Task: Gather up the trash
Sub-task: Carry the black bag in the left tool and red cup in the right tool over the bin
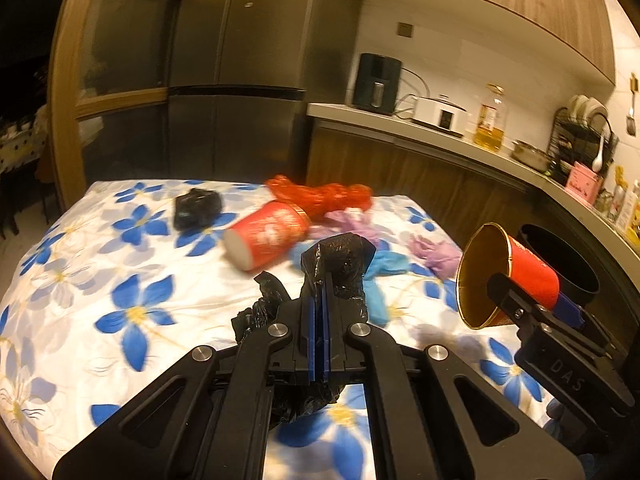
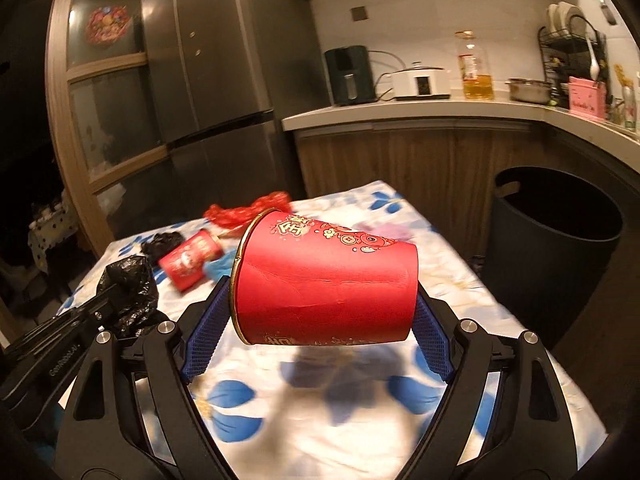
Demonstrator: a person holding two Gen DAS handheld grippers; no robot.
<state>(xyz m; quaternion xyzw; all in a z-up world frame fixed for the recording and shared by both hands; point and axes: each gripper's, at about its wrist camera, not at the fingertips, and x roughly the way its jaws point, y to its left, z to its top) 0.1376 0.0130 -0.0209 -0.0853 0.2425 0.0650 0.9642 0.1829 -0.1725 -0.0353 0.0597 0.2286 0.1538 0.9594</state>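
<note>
Left wrist view: the left gripper (image 1: 320,300) is clenched on a crumpled black bag (image 1: 340,260) above the flowered table (image 1: 120,260); a second cup (image 1: 268,236) lies on that table.

Right wrist view: the right gripper (image 2: 320,320) grasps a red paper cup (image 2: 324,284) end to end, sideways, above the table and left of the dark bin (image 2: 560,248). Squeezed lengthwise, the cup could buckle or slip before it reaches the bin.

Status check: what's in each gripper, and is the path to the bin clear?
Left gripper shut on black bag. Right gripper clamps red cup sideways. Dark bin open beside table, nothing between.
</note>
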